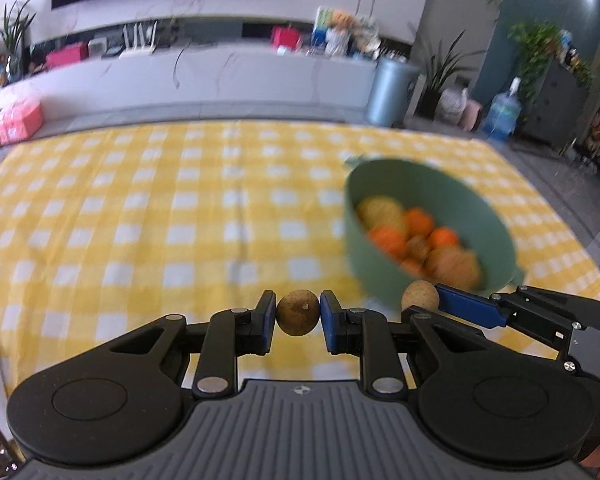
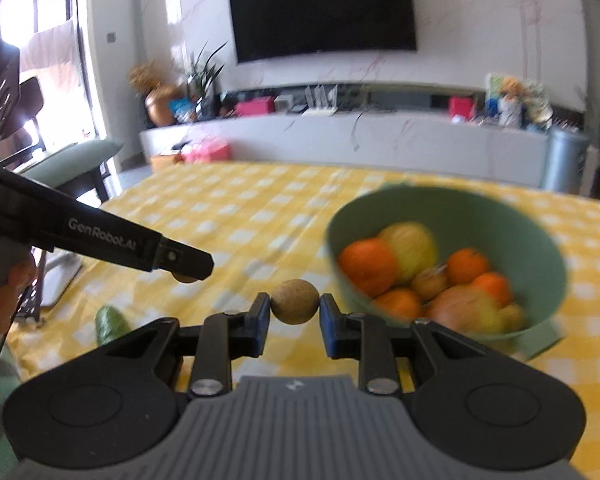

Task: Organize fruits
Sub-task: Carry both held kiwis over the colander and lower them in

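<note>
- Carrying two small brown fruits toward the green bowl [image 2: 548, 256] looks like the step in hand.
- The left gripper [image 1: 298, 312] is clenched on one small brown fruit [image 1: 297, 312], low in the middle of the left wrist view.
- The right gripper [image 2: 294, 307] is clenched on the other small brown fruit [image 2: 294, 301], low in the middle of the right wrist view.
- In the left wrist view, the right gripper's fruit shows at the lower right, just in front of the bowl.
- The bowl sits on the yellow checked cloth [image 1: 140, 220], to the right in both views. It already holds oranges [image 2: 366, 266] and some yellow fruit.
- A green thing [image 2: 110, 324], maybe a cucumber, lies on the cloth at the lower left of the right wrist view.
- Next, I think each gripper needs to get over the bowl's rim and then let go softly, so the fruit does not bounce out.
- The bowl is quite full, so a fruit could roll off the pile.
</note>
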Demonstrator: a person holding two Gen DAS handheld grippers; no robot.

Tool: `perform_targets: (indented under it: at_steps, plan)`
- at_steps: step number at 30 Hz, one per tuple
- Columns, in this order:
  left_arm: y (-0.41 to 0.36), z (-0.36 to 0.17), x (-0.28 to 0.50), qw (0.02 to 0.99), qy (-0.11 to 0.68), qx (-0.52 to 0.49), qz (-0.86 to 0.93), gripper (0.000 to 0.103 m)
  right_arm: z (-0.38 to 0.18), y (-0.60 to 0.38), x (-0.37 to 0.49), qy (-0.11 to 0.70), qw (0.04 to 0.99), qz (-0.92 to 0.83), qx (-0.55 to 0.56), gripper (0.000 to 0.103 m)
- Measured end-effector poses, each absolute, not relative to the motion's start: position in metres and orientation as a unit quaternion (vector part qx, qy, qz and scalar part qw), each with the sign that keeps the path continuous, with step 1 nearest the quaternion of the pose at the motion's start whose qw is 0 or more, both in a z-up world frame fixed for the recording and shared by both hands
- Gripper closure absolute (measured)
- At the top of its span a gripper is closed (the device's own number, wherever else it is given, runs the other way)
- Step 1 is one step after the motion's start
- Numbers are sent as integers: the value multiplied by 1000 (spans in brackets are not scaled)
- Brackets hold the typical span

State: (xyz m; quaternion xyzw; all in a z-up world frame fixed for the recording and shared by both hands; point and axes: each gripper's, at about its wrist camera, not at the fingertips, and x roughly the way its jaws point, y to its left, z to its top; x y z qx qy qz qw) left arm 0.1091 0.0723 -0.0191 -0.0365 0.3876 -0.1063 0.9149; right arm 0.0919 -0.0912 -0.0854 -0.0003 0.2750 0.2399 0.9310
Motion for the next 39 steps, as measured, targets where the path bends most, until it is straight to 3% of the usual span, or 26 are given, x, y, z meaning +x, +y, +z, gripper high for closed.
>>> perform_targets:
  at_steps: [14,39]
  plan:
    - [1,-4,140,915,367,-27,-166,77,-49,-148,106,244,961,127,-35,80]
    - [-33,-50,196,895,410,-21,-175,77,-94,-165,159,299,950,85,17,80]
